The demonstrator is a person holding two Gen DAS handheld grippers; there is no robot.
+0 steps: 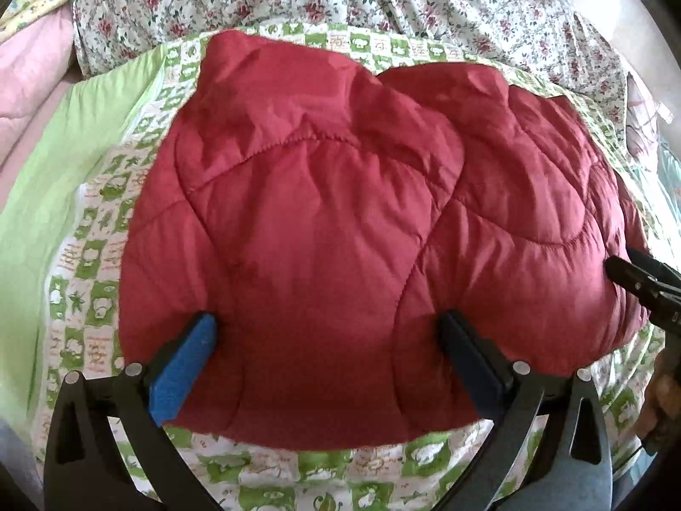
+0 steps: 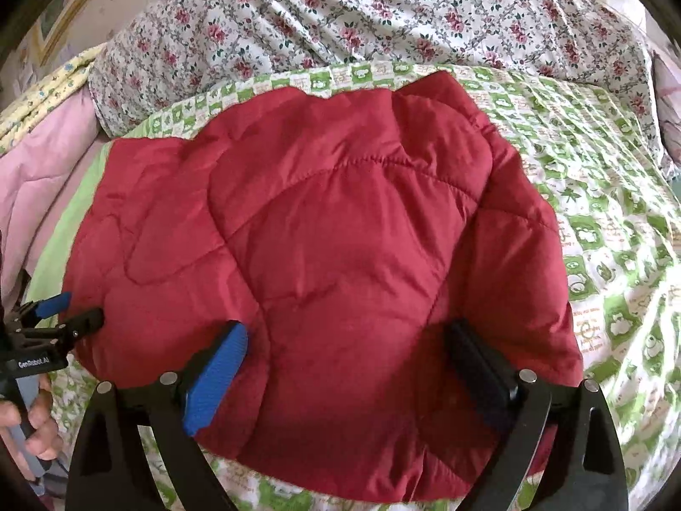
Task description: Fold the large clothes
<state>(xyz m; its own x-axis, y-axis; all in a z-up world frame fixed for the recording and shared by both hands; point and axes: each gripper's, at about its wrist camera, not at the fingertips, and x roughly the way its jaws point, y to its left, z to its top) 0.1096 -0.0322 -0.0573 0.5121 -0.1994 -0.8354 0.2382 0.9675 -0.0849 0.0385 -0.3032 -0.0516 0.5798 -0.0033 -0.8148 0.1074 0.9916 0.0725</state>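
Note:
A red quilted padded jacket (image 1: pixel 340 221) lies folded into a thick bundle on a green-and-white patterned sheet (image 1: pixel 89 298); it also shows in the right wrist view (image 2: pixel 340 255). My left gripper (image 1: pixel 327 328) is open, its fingers pressed on the near edge of the bundle, one on each side. My right gripper (image 2: pixel 347 336) is open and rests the same way on the bundle's near edge. The right gripper's tip (image 1: pixel 638 281) touches the jacket's right side in the left wrist view. The left gripper (image 2: pixel 64 311) sits at the jacket's left side in the right wrist view.
A floral rose-print blanket (image 2: pixel 361 12) is bunched behind the jacket. A pink quilt (image 1: pixel 30 68) lies at the left, beside a plain light-green cloth (image 1: pixel 64 170). A hand (image 2: pixel 38 421) holds the left gripper's handle.

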